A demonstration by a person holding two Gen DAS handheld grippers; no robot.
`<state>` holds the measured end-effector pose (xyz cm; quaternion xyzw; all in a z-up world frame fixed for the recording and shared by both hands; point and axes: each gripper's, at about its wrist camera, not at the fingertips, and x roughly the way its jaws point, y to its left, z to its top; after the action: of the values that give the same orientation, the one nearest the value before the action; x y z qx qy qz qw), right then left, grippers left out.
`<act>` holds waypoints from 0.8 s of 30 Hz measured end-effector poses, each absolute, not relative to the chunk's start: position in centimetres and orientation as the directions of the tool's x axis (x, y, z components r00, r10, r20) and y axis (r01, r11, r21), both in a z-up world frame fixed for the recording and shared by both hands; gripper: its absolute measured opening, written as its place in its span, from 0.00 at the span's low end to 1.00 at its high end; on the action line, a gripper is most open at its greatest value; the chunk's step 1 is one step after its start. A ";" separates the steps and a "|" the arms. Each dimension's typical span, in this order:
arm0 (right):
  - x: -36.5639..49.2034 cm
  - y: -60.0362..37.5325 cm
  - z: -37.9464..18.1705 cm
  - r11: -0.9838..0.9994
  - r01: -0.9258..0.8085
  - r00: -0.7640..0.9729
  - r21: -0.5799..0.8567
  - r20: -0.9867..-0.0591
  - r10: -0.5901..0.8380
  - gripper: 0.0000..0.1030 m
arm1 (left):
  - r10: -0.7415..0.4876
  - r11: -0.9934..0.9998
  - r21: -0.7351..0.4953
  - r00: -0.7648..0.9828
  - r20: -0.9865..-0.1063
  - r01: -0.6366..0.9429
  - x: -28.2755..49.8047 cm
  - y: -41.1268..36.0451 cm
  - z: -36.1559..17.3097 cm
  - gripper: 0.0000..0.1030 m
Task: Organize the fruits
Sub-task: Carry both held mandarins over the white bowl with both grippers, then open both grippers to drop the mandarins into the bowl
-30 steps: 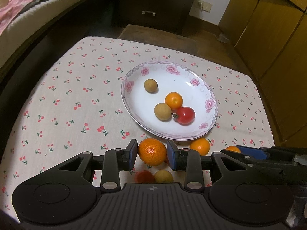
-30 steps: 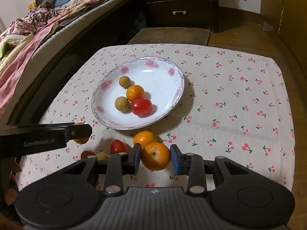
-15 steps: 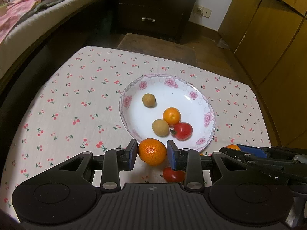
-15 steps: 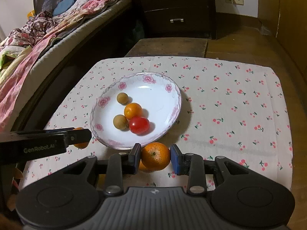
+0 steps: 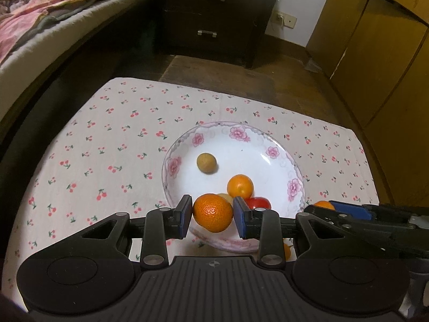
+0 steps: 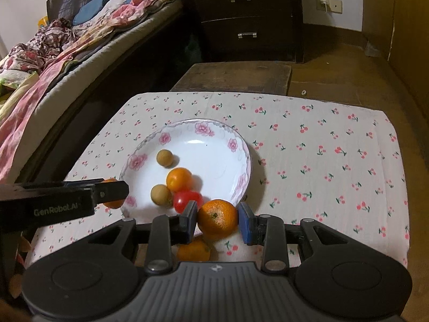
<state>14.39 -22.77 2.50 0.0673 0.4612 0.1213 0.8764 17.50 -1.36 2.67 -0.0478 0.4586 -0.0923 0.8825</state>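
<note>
In the left wrist view my left gripper (image 5: 213, 212) is shut on an orange (image 5: 213, 212), held over the near rim of the white flowered plate (image 5: 171, 166). The plate holds a brown longan (image 5: 206, 163), a small orange (image 5: 240, 186), a red tomato (image 5: 258, 203) and a second longan, mostly hidden. In the right wrist view my right gripper (image 6: 217, 218) is shut on another orange (image 6: 217, 218) at the near right rim of the plate (image 6: 241, 145). Each gripper shows at the edge of the other's view.
A loose orange (image 6: 193, 251) lies on the cherry-print tablecloth (image 6: 321, 161) under my right gripper. A bed (image 6: 67, 53) runs along the left, a dark drawer chest (image 6: 249, 16) stands behind the table and wooden cabinets (image 5: 375, 53) on the right.
Both grippers have moved forward with their oranges, from over the cloth to the plate's near rim. The loose fruits in front of the plate have mostly slipped out of view beneath them.
</note>
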 end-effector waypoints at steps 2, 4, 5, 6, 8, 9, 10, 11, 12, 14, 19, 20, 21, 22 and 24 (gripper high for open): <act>14.9 -22.6 2.2 0.961 -0.154 0.543 0.229 -0.793 0.275 0.33 | -0.203 0.979 -0.162 0.560 -0.803 0.123 17.8 -1.6 2.5 0.40; 15.4 -22.5 2.1 0.960 -0.158 0.542 0.230 -0.792 0.280 0.33 | -0.196 0.981 -0.152 0.556 -0.808 0.125 18.1 -1.8 2.1 0.40; 15.6 -22.4 2.0 0.960 -0.161 0.542 0.229 -0.792 0.280 0.33 | -0.191 0.981 -0.146 0.554 -0.810 0.124 18.2 -1.8 1.9 0.40; 15.9 -22.3 1.9 0.960 -0.164 0.542 0.225 -0.793 0.278 0.33 | -0.186 0.982 -0.141 0.551 -0.813 0.124 18.4 -1.9 1.8 0.40; 16.3 -22.0 1.7 0.960 -0.170 0.542 0.224 -0.793 0.280 0.33 | -0.179 0.984 -0.134 0.546 -0.818 0.120 18.7 -2.0 1.4 0.40; 16.6 -22.0 1.6 0.960 -0.171 0.541 0.223 -0.793 0.281 0.33 | -0.176 0.984 -0.132 0.545 -0.820 0.119 18.8 -2.1 1.3 0.40; 16.8 -21.9 1.5 0.960 -0.173 0.542 0.223 -0.792 0.281 0.33 | -0.173 0.984 -0.128 0.544 -0.821 0.120 18.9 -2.1 1.2 0.40; 17.0 -21.8 1.5 0.960 -0.174 0.543 0.220 -0.792 0.280 0.33 | -0.167 0.985 -0.122 0.544 -0.822 0.119 19.0 -2.2 1.1 0.40; 17.2 -21.6 1.3 0.960 -0.178 0.542 0.216 -0.793 0.279 0.33 | -0.162 0.986 -0.116 0.544 -0.824 0.117 19.2 -2.2 1.0 0.40; 17.6 -21.4 1.1 0.960 -0.188 0.540 0.209 -0.794 0.278 0.33 | -0.158 0.987 -0.117 0.540 -0.827 0.110 19.4 -2.1 0.8 0.40; 18.4 -20.8 0.5 0.959 -0.202 0.536 0.197 -0.798 0.277 0.33 | -0.152 0.988 -0.115 0.538 -0.829 0.102 19.8 -2.2 0.6 0.40; 18.5 -20.8 0.3 0.960 -0.200 0.537 0.198 -0.797 0.276 0.33 | -0.152 0.988 -0.114 0.538 -0.829 0.102 19.8 -2.2 0.6 0.40; 18.6 -20.8 0.3 0.960 -0.199 0.535 0.199 -0.798 0.277 0.33 | -0.151 0.988 -0.114 0.539 -0.828 0.101 19.8 -2.2 0.6 0.40; 18.7 -20.8 0.2 0.959 -0.201 0.533 0.202 -0.799 0.280 0.33 | -0.151 0.988 -0.114 0.540 -0.828 0.101 19.8 -2.2 0.6 0.40; 18.8 -20.8 0.1 0.957 -0.202 0.533 0.206 -0.797 0.284 0.33 | -0.149 0.989 -0.112 0.538 -0.830 0.101 19.9 -2.1 0.5 0.41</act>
<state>18.81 -20.76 0.07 0.0443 0.4626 0.1392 0.8744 19.87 -2.15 0.47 -0.0255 0.4752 -0.0711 0.8766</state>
